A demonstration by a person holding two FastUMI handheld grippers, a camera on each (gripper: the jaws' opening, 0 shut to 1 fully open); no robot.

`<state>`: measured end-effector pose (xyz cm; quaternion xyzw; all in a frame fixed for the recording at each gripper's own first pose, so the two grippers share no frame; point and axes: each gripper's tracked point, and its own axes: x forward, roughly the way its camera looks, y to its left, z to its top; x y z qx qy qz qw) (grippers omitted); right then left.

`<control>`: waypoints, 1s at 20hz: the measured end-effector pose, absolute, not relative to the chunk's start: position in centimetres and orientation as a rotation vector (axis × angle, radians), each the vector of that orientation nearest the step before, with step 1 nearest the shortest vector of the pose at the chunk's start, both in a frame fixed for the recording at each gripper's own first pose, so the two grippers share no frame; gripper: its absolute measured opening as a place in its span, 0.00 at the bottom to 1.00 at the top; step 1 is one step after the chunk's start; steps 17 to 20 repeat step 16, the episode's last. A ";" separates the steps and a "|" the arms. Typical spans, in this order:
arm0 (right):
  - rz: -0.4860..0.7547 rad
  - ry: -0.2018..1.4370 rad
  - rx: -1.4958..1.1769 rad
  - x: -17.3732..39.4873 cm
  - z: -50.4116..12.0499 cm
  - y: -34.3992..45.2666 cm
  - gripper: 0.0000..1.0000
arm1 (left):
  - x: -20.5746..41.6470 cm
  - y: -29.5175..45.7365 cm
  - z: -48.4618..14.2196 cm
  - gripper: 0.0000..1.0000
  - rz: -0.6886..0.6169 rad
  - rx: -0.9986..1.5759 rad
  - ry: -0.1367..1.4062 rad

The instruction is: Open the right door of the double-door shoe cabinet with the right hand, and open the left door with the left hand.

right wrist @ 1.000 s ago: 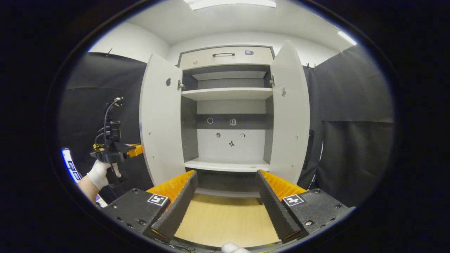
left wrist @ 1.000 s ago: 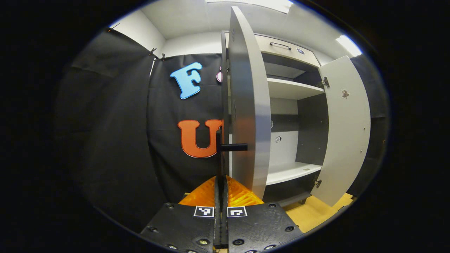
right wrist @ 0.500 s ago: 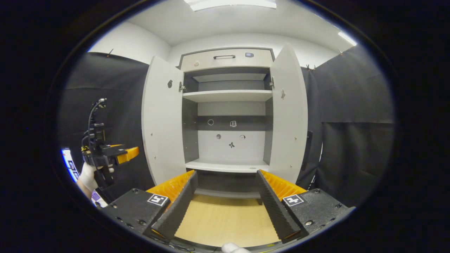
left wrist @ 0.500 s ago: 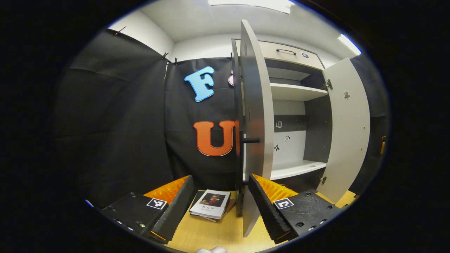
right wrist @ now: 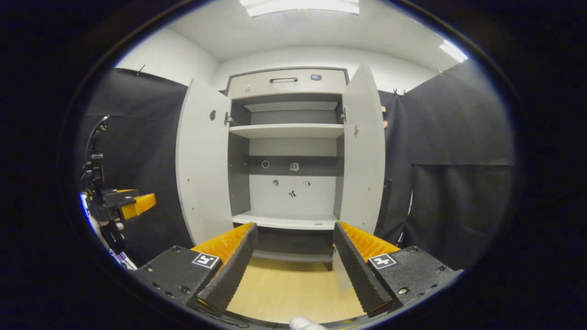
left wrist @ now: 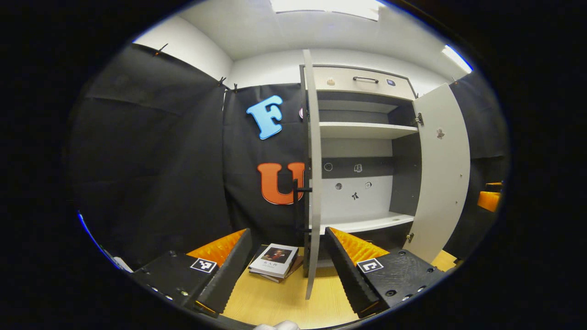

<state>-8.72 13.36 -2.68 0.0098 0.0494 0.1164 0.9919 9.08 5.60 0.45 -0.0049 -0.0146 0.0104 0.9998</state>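
Doors (right wrist: 202, 156) of the shoe cabinet (right wrist: 286, 82) stand upright, swung outward.

Black cloth (left wrist: 156, 151) hangs as the booth's wall on the left in the left gripper view, clipped near the top; more black cloth (right wrist: 458, 151) covers the right side in the right gripper view; above the cloth runs a white wall (right wrist: 174, 59) and a white ceiling (right wrist: 293, 32) with a bright light panel (right wrist: 298, 5); a second strip light (left wrist: 456, 58) glows at the upper right; the floor (right wrist: 289, 293) is pale wood; a small stack of books (left wrist: 275, 262) lies on it by the cloth.
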 end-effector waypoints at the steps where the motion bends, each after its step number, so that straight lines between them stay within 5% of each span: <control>1: 0.231 0.098 0.021 -8.6 -2.6 12.8 1.00 | 8.6 4.6 1.3 0.95 0.018 0.002 -0.044; 11: 0.248 0.093 0.027 -6.9 -2.2 7.3 1.00 | 5.9 -8.2 3.8 0.96 -0.077 -0.034 -0.062; 20: 0.254 0.093 0.039 -6.3 -2.3 5.9 1.00 | 5.3 -9.3 3.1 0.96 -0.055 -0.039 -0.046</control>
